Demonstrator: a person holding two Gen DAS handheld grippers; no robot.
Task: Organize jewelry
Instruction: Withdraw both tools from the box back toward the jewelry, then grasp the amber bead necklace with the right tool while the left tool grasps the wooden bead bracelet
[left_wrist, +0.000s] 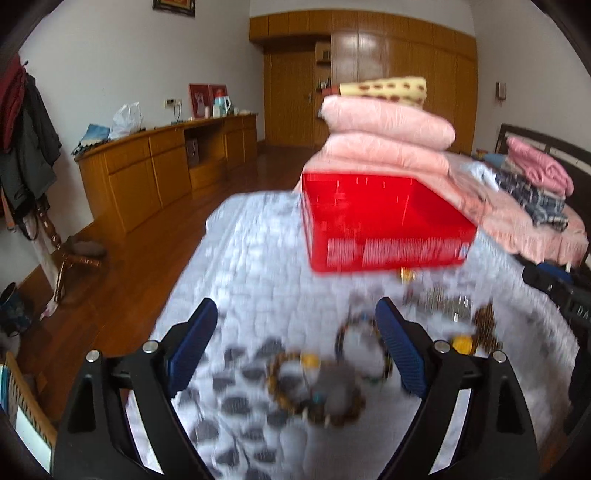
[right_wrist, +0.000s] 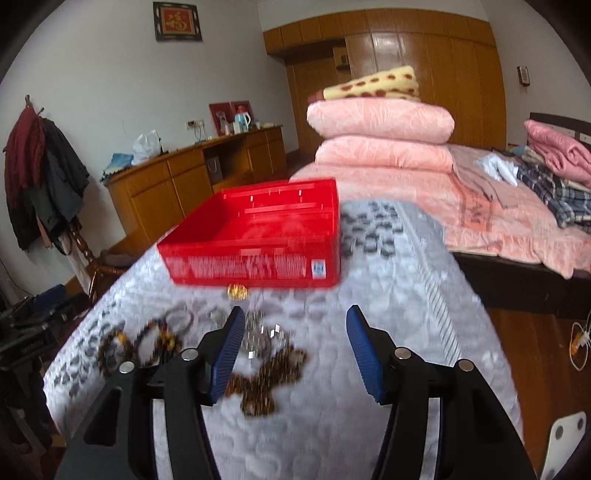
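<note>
The left gripper (left_wrist: 296, 347), black-framed with ribbed blue pads, has its jaws spread wide and holds nothing. It hangs tilted downward over a blurred cluster of brown beaded bracelets (left_wrist: 317, 391) lying on the grey-and-white patterned quilt (left_wrist: 251, 243). The right gripper (right_wrist: 295, 350), of the same build, stands partly open and also empty; its left pad sits in front of a brown beaded necklace (right_wrist: 266, 380) and a small heap of silvery pieces (right_wrist: 262, 332), though blur hides whether anything touches. Beyond both lies the open red plastic box (right_wrist: 258, 236) on the quilt, with a small gold piece (right_wrist: 237, 291) just before its near wall. More bracelets (right_wrist: 147, 343) lie left of the right gripper.
</note>
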